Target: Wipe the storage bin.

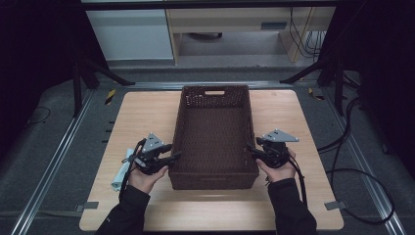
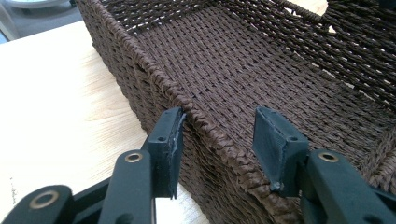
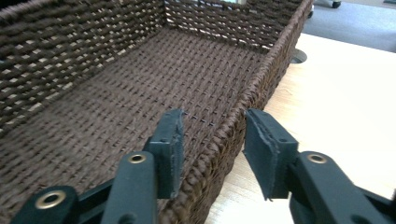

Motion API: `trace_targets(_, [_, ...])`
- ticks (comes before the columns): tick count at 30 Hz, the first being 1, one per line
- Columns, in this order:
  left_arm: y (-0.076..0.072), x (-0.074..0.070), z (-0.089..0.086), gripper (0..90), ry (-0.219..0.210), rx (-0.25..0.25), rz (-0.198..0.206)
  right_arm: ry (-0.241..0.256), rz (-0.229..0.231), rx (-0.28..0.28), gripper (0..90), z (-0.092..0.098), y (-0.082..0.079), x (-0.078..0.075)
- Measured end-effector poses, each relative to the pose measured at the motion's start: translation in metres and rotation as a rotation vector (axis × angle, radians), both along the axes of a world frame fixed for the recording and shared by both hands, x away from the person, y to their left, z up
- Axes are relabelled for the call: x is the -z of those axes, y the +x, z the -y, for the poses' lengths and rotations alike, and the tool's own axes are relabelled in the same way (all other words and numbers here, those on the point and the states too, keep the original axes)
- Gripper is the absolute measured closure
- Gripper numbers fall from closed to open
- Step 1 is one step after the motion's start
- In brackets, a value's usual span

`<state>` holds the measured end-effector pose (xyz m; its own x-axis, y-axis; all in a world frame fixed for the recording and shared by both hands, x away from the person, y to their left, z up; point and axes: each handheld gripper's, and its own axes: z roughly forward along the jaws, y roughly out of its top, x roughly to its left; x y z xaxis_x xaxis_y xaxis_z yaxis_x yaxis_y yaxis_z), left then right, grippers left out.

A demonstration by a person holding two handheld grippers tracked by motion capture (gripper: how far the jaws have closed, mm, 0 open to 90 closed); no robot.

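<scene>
My left fingers (image 2: 170, 140) stand spread astride the basket (image 1: 214, 132)'s left long wall, one outside touching the rim, one inside, not yet clenched. My right fingers (image 3: 264, 140) straddle the right long wall the same way, spread, the rim between them. From each gripper the wall lies dead ahead at 12 o'clock. The basket sits mid-desk (image 1: 142, 112), its long axis running 6 to 12 o'clock, both hands equally near its near end. A pale cloth (image 1: 121, 174) lies at 9 o'clock of my left hand.
</scene>
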<state>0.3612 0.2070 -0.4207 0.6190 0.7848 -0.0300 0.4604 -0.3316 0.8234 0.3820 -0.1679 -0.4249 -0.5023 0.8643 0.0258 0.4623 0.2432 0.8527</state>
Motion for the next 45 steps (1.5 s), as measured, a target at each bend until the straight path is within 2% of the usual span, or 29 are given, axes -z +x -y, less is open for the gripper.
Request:
trace_targets(7, [0.0,-0.002,-0.002,52.2,-0.016,0.007,0.009,-0.035,-0.012,0.003,60.1,-0.004,0.008,0.007])
trace_targets(12, [0.003,-0.006,-0.008,49.5,-0.018,-0.01,0.023,-0.041,-0.021,-0.013,64.1,-0.006,0.009,0.008])
trace_targets(16, [0.005,-0.004,-0.009,48.6,-0.02,0.0,0.007,-0.041,-0.02,-0.029,64.6,-0.006,0.01,0.008])
trace_targets(21, [0.003,-0.001,-0.005,48.4,0.01,0.011,0.0,-0.042,-0.022,-0.052,65.2,-0.009,0.01,0.008])
trace_targets(23, [0.002,0.0,-0.006,48.9,0.001,0.009,0.0,-0.044,-0.023,-0.052,65.1,-0.009,0.01,0.008])
trace_targets(27, [-0.001,0.001,-0.006,50.1,-0.016,-0.002,0.004,-0.051,-0.021,-0.041,60.4,-0.01,0.01,0.007])
trace_targets(30, [-0.006,0.001,-0.005,49.7,-0.026,-0.003,0.001,-0.049,-0.004,-0.027,48.8,-0.008,0.007,0.004])
trace_targets(32, [-0.009,0.001,-0.004,49.3,-0.022,-0.002,0.004,-0.032,0.006,-0.023,48.8,-0.004,0.003,-0.001])
trace_targets(37, [-0.012,-0.002,-0.003,49.4,-0.011,0.004,0.024,-0.016,-0.005,-0.041,60.6,0.007,-0.011,-0.005])
trace_targets(40, [-0.01,-0.005,-0.004,47.8,-0.006,-0.008,0.039,0.023,-0.031,-0.068,72.5,0.008,-0.011,-0.006])
trace_targets(43, [-0.004,-0.005,-0.007,46.6,-0.013,-0.013,0.027,-0.012,-0.015,-0.059,74.1,0.004,-0.009,-0.006])
trace_targets(45, [-0.001,-0.004,-0.007,46.5,-0.041,0.005,0.004,-0.01,-0.01,-0.05,75.0,0.005,-0.006,-0.006])
